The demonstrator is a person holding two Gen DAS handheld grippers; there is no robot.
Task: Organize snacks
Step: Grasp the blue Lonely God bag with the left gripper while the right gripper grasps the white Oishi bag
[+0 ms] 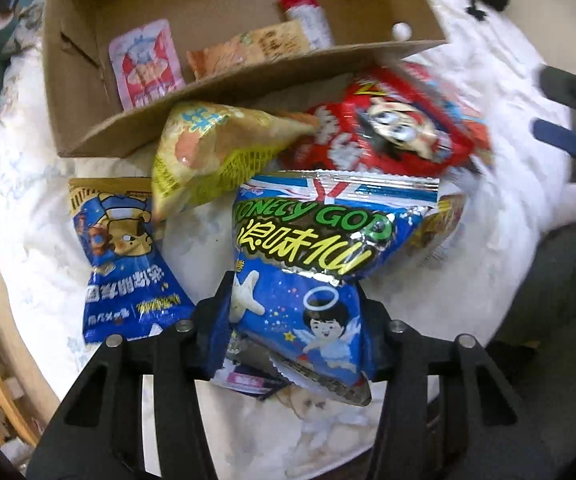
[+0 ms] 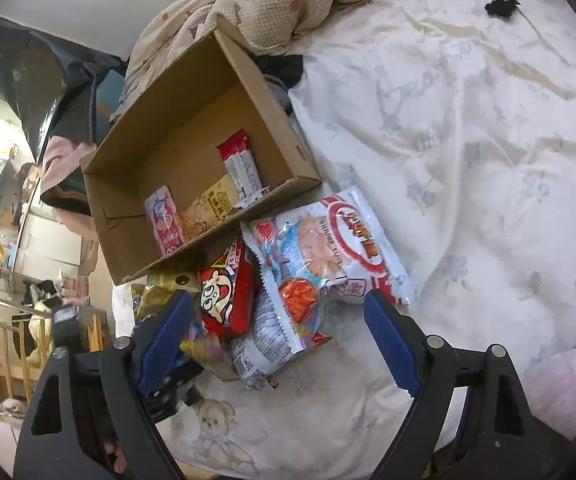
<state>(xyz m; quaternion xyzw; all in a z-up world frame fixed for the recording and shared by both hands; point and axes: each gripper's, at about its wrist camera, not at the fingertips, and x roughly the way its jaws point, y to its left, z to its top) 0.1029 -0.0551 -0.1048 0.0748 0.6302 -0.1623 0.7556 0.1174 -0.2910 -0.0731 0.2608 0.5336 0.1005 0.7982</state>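
Note:
In the left wrist view, my left gripper (image 1: 296, 328) is shut on a blue star-print snack bag (image 1: 308, 264), pinching its lower half so the foil creases at the waist. Around it on the white bedding lie a yellow bag (image 1: 212, 156), a red cartoon bag (image 1: 388, 132) and a blue bear bag (image 1: 124, 264). The cardboard box (image 1: 248, 80) behind them holds a pink packet (image 1: 146, 64), an orange packet (image 1: 248, 50) and a red-white packet (image 1: 308, 16). My right gripper (image 2: 276, 304) is open over a white shrimp-chip bag (image 2: 328, 252) and the red bag (image 2: 224, 288), touching neither.
The box (image 2: 216, 236) sits on a bed with a white floral sheet (image 2: 468, 140). A beige quilt (image 2: 288, 0) is bunched behind it. A pink cushion (image 2: 568, 388) lies at the right. The bed's edge and furniture are at the left.

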